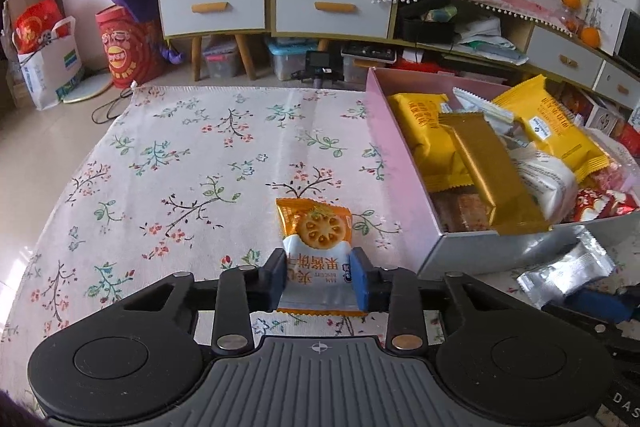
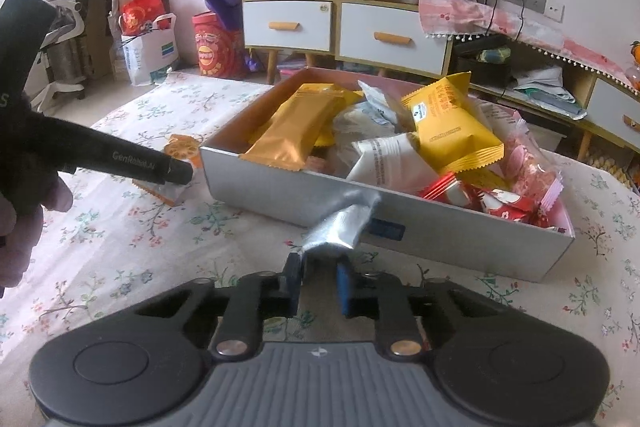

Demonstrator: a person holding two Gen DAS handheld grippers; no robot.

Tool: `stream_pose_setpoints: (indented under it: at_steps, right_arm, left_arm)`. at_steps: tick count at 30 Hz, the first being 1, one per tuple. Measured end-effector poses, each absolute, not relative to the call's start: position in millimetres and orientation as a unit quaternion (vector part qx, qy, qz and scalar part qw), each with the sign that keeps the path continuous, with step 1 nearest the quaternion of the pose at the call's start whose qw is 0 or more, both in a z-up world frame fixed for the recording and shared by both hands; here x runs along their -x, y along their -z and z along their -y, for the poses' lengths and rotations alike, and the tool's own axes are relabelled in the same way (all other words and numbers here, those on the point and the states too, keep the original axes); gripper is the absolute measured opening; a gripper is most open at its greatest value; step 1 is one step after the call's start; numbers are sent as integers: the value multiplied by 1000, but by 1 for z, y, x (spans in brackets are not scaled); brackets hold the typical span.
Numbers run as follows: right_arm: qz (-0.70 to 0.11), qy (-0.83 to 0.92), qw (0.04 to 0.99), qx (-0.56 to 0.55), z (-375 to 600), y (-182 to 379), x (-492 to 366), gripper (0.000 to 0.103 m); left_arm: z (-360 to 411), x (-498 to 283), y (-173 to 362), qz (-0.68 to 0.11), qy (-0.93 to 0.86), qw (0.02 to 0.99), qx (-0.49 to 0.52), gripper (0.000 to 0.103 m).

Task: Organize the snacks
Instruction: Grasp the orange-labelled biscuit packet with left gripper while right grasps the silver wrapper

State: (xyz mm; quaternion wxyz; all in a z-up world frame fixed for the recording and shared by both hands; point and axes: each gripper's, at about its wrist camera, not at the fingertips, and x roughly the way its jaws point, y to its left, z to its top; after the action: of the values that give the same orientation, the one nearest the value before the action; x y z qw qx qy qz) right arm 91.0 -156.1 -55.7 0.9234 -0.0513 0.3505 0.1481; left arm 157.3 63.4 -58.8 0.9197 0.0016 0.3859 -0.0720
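An orange-and-white foil biscuit packet printed with a tomato slice (image 1: 318,247) is clamped between the jaws of the left gripper (image 1: 318,281), the pads pressing on its white lower half while the orange end projects forward past the jaws. It lies on the counter under a floral cloth (image 1: 180,167), well to the left of the pink-and-grey cardboard box of snacks (image 1: 404,163). For a sound lift, the packet is best raised clear of the cloth before it is carried across, so that the free end is not dragged or folded.

To the right, a crinkled silver foil sachet (image 2: 342,227) is pinched at its near end by the right gripper (image 2: 320,285); the sachet is squeezed thin between the jaws, and its far end rests against the grey front wall of the box. Since only a narrow edge is held, the sachet is probably best lifted slowly, carried over the wall, and released above a gap beside the gold wrapped bar (image 2: 296,131).
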Motion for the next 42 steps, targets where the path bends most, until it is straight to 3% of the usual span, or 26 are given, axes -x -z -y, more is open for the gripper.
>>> stream_pose_setpoints:
  at_steps: [10, 12, 14, 16, 18, 20, 27, 29, 32, 34, 42]
  right_arm:
    - [-377, -137, 916, 28, 169, 52, -90, 0]
    - [-386, -129, 913, 14, 174, 51, -91, 13]
    - [-391, -121, 912, 2, 177, 50, -91, 49]
    - [-389, -110, 914, -12, 179, 48, -90, 61]
    - [-390, -102, 915, -21, 180, 46, -91, 68]
    - [-384, -94, 918, -20, 181, 46, -93, 74]
    - [-370, -78, 926, 14, 174, 58, -110, 72]
    - [-366, -78, 927, 24, 172, 61, -112, 60]
    - [-366, -80, 926, 33, 170, 64, -113, 38]
    - [-361, -90, 927, 38, 170, 63, -111, 30]
    - [-371, -99, 923, 30, 169, 56, -107, 26]
  left_arm:
    - [-62, -145, 50, -402, 92, 911, 12, 21]
    - [-62, -142, 49, -406, 102, 908, 10, 22]
    - [-62, -139, 50, -402, 105, 910, 3, 25]
    - [-61, -137, 52, -399, 109, 910, -4, 30]
    - [-61, -137, 55, -401, 109, 910, -10, 49]
    - [-60, -138, 58, -401, 109, 910, -13, 62]
    - [-55, -144, 67, -402, 104, 909, -26, 62]
    - [-54, -144, 68, -401, 103, 910, -26, 59]
    - [-53, -145, 66, -399, 96, 911, -30, 41]
    - [-55, -146, 65, -401, 93, 911, -27, 38]
    - [-61, -143, 60, -409, 90, 908, -5, 36]
